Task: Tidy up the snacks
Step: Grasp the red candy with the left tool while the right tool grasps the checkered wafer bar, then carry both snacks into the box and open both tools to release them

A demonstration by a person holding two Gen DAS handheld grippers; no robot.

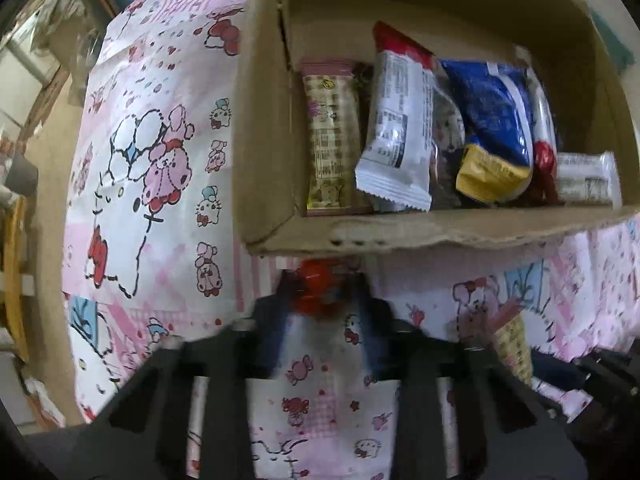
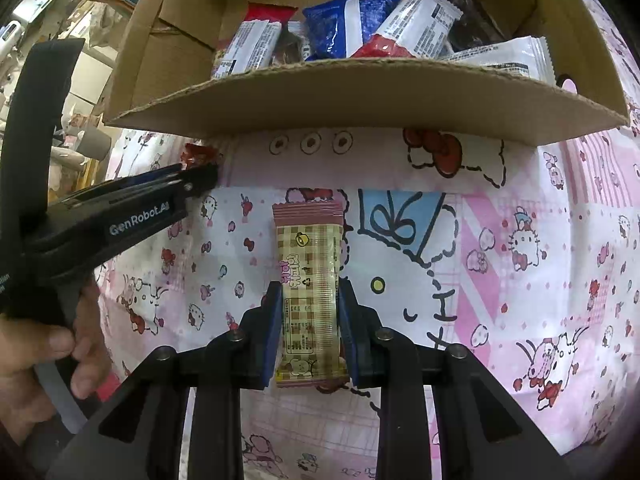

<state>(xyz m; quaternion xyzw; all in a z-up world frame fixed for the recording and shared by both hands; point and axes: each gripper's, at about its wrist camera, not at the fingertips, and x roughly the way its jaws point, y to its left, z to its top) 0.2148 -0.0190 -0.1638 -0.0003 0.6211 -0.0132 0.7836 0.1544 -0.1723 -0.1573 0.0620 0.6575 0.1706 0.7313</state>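
Note:
A cardboard box holds several wrapped snacks, among them a blue bag and a beige checked bar. In front of its near wall, my left gripper is shut on a small red snack, low over the cartoon-print cloth. The picture there is blurred. The right wrist view shows that left gripper from the side, with the red snack poking out past its tips. My right gripper is shut on a beige and pink checked bar that lies lengthwise toward the box.
A pink and white cartoon-print cloth covers the table around the box. A person's hand grips the left gripper's handle at the lower left. Cluttered shelves and a wooden chair lie beyond the table's left edge.

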